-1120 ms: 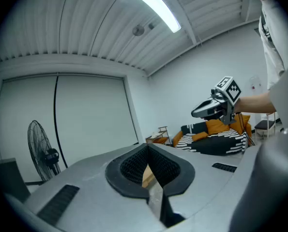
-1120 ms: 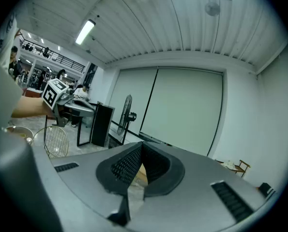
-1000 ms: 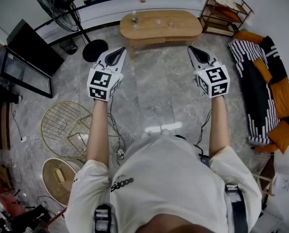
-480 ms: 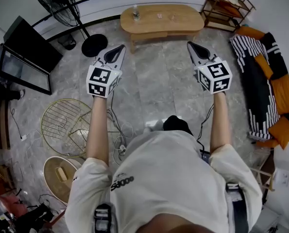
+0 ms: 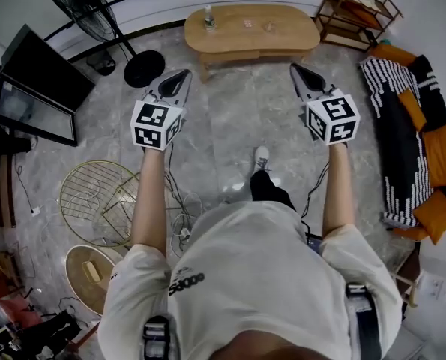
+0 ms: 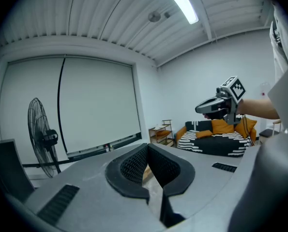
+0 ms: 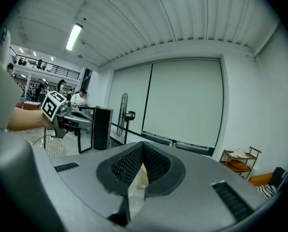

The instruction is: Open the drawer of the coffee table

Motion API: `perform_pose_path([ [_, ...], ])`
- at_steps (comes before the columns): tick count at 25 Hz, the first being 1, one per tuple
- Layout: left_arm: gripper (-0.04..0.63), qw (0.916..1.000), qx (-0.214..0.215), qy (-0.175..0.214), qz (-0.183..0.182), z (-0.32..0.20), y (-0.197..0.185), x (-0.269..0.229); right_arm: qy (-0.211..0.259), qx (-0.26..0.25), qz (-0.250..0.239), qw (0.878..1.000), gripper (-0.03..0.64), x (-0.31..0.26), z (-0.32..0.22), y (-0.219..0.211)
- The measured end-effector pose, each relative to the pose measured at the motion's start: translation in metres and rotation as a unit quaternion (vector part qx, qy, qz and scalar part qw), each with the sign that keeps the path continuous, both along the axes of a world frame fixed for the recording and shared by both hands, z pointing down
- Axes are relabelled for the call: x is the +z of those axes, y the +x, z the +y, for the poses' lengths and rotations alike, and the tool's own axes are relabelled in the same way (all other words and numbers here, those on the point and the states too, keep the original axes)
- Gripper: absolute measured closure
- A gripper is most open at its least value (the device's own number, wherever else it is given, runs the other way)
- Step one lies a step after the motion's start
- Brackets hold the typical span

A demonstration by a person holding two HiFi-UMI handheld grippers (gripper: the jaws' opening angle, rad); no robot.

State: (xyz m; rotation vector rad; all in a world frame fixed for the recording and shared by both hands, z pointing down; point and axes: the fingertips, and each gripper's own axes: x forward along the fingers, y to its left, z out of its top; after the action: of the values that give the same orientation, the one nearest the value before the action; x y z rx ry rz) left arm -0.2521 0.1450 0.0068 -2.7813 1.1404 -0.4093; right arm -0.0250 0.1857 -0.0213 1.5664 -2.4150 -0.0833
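The oval wooden coffee table [image 5: 252,27] stands at the far end of the marble floor, with a paler apron under its top; no drawer front can be made out from here. My left gripper [image 5: 182,75] and right gripper [image 5: 294,69] are held out side by side, pointing at the table and still well short of it. Both are shut and hold nothing. In the left gripper view the jaws [image 6: 146,148] meet, and the right gripper [image 6: 204,108] floats at the right. The right gripper view shows its own jaws [image 7: 143,145] shut and the left gripper [image 7: 78,119] at the left.
A small bottle [image 5: 208,19] stands on the table's left end. A pedestal fan [image 5: 91,2] and a black screen [image 5: 39,85] are at the left. A gold wire table [image 5: 95,197] and cables [image 5: 179,212] lie near my left. A sofa [image 5: 414,126] and a shelf [image 5: 354,13] are at the right.
The person has stepped forward: a leg and a shoe now show ahead of the body. Both grippers have moved toward the table, still shut.
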Motion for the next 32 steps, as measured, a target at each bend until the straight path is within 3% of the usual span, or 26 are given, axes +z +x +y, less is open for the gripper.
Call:
perform_pose_path([
  [11,0.577,0.9997,-0.023,0.010,-0.007,-0.141,0.084,-0.010,0.011,-0.010,-0.018,1.000,0.624,-0.006,-0.153,0.102],
  [20,0.577,0.9975,-0.071,0.007,-0.004,-0.239,0.139,-0.007,0.010,-0.026,-0.006,1.000,0.624,-0.004,-0.253,0.177],
  [32,0.577,0.9957,-0.091,-0.012,-0.013,-0.354,0.152,0.033,-0.012,-0.056,0.009,0.998,0.624,0.042,-0.370,0.203],
])
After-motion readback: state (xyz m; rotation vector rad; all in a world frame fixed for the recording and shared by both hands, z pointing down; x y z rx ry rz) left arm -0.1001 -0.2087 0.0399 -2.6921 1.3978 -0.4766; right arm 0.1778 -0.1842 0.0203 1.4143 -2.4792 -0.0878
